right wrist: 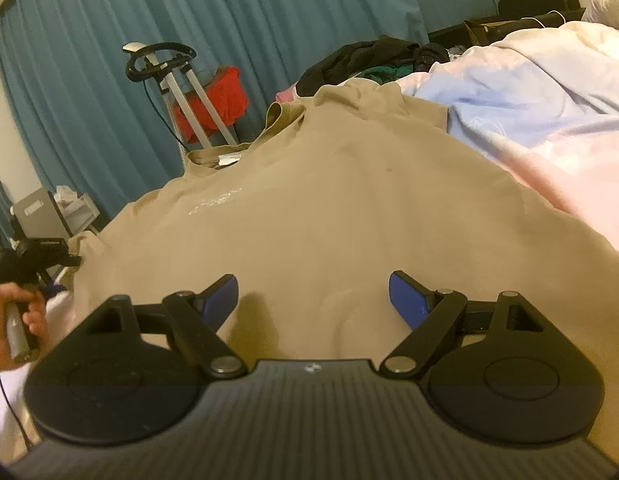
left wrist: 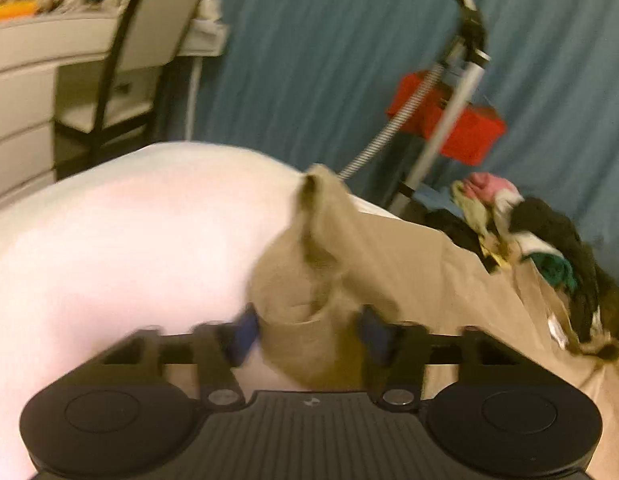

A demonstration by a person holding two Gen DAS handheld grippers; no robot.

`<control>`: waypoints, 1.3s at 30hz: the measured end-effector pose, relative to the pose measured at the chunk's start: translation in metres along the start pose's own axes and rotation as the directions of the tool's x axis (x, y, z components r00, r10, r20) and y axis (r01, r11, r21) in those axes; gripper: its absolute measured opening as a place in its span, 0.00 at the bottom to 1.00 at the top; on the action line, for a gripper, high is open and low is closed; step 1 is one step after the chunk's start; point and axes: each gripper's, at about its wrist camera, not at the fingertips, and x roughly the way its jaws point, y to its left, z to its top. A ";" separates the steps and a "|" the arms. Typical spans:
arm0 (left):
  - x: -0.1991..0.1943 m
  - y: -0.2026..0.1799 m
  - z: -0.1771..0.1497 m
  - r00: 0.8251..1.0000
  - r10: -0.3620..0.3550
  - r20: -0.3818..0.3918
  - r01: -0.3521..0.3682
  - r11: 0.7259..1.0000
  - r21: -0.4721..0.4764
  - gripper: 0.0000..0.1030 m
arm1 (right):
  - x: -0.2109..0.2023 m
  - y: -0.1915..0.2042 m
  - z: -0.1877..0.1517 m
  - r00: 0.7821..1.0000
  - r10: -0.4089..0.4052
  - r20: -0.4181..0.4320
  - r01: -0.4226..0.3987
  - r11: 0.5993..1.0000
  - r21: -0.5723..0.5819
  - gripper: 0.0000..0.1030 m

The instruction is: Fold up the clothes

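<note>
L gripper (left wrist: 309, 332) on tan shirt (right wrist: 329, 208) sleeve

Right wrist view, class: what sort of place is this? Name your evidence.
Probably a bedroom: a tan T-shirt spread on a bed with a pastel duvet, teal curtains behind.

teal curtain (right wrist: 89, 80), white drawers (left wrist: 17, 100)

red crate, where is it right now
The red plastic crate sits on the floor past the bed's far edge, against the teal curtain, just behind the silver metal trolley handle.
</note>
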 end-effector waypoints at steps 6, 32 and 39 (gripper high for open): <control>-0.006 0.000 0.021 0.989 0.109 0.099 -0.111 0.994 0.011 0.04 | 0.001 0.003 -0.002 1.000 -0.009 -0.004 0.009 0.999 -0.030 0.83; -0.258 -0.118 -0.108 0.972 -0.234 0.004 0.217 0.908 0.359 0.96 | -0.084 0.025 0.036 0.985 0.019 0.174 0.007 0.989 -0.150 0.82; -0.305 -0.123 -0.148 0.951 -0.310 -0.018 0.295 0.884 0.363 0.98 | -0.103 0.007 0.049 0.988 0.013 0.156 -0.005 0.999 -0.050 0.82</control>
